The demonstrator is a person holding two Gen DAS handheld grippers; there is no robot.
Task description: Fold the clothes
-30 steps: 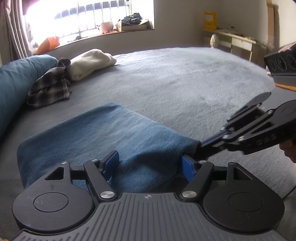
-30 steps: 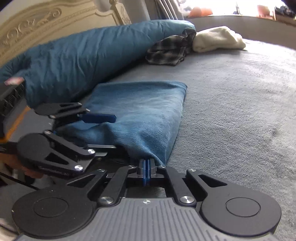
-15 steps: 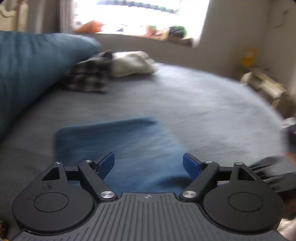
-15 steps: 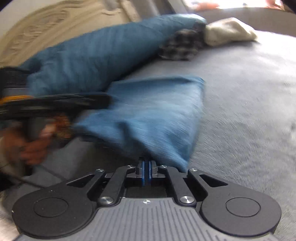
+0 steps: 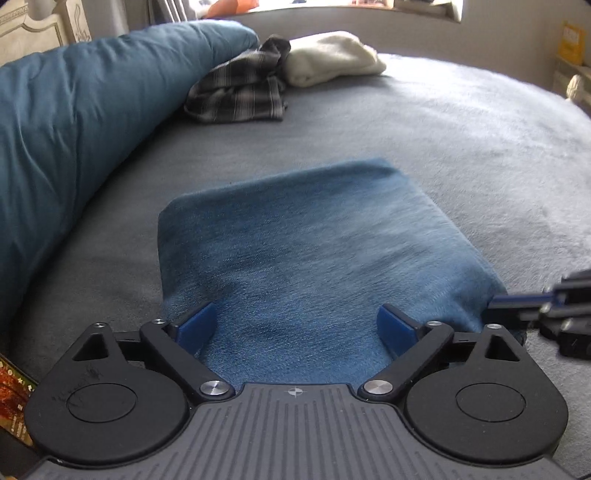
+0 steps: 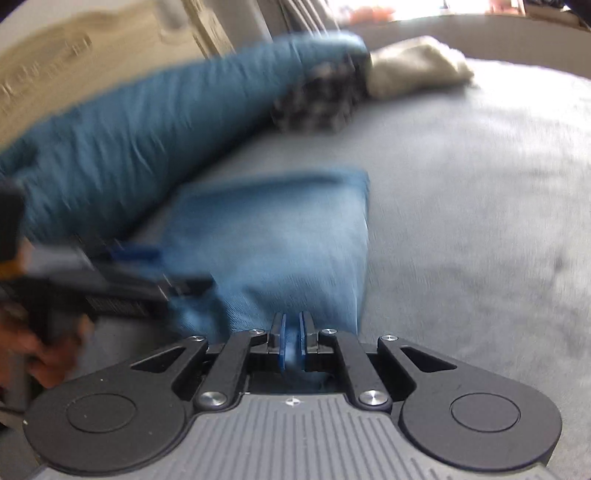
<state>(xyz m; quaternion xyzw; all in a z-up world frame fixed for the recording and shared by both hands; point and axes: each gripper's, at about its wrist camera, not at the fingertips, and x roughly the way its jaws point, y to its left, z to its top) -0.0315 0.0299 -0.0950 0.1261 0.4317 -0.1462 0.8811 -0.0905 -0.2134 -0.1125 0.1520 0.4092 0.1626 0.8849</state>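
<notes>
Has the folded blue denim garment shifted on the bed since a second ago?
Yes. The folded blue denim garment swung round toward the plaid shirt, pulled by the right gripper.

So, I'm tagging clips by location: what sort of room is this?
Most likely a bedroom: a grey bed with a carved headboard, a teal duvet and clothes piled near the window.

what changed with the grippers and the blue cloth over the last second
The left gripper swung left to face the folded blue cloth squarely, jaws open throughout. The right gripper stayed shut on the cloth's near corner. The checked shirt and cream garment did not move.
</notes>
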